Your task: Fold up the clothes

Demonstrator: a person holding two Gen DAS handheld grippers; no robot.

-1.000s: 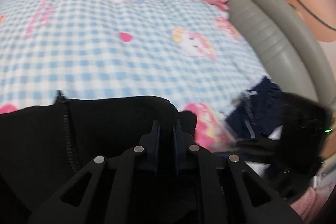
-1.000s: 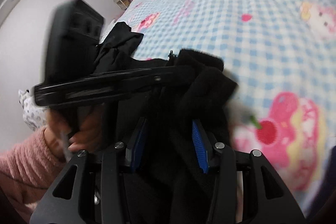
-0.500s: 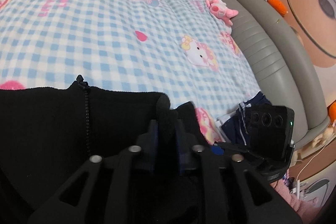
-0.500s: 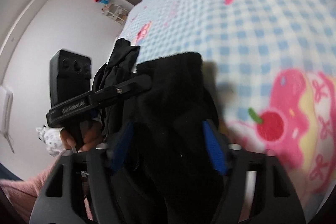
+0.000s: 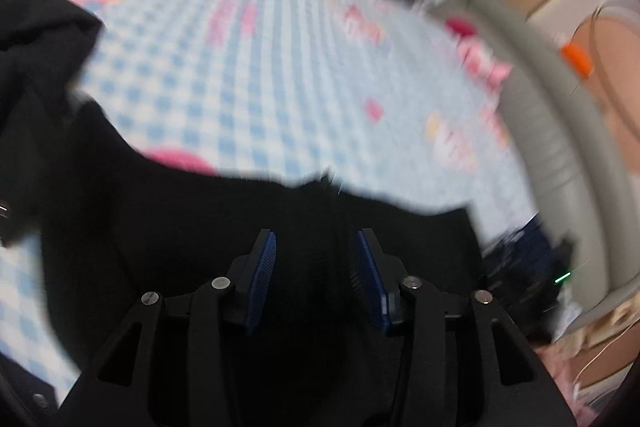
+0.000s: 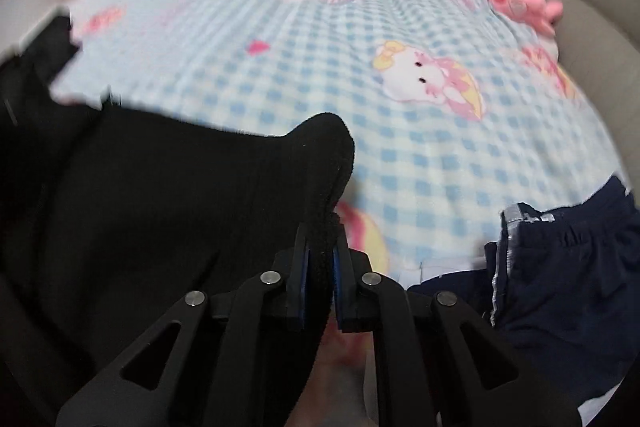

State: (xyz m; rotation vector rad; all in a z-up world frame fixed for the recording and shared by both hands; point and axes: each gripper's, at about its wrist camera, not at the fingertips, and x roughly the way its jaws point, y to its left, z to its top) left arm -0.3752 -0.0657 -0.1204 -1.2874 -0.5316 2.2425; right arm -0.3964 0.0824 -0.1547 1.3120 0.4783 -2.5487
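- Right claw (image 6: 319,259): blue pads pinched together on a fold of the black fleece garment (image 6: 160,211), having just closed on it; edge of the fabric stands up in a hump just beyond the fingertips.
- Left claw (image 5: 314,263): jaws apart, having just been opening; blue pads (image 5: 262,275) on either side of a gap, clear of the black fleece garment (image 5: 240,227) spread beneath, nothing pinched.
- Seen only from the right wrist: navy shorts (image 6: 568,267) with a pale side stripe, lying at the lower right just beside the claw, on the blue-checked bedsheet (image 6: 320,67); pink plush toy (image 6: 520,3) at the far right edge against the grey padded bed frame (image 6: 592,39).
- Seen only from the left wrist, though heavily blurred: more black cloth (image 5: 36,35) bunched at the far left, and part of the right claw's body with a small green light (image 5: 562,278) at the lower right.
- In both views: the black garment lies on the near part of the bed, its far edge against the cartoon-printed bedsheet (image 5: 280,67); grey bed frame (image 5: 560,147) curving along the right.
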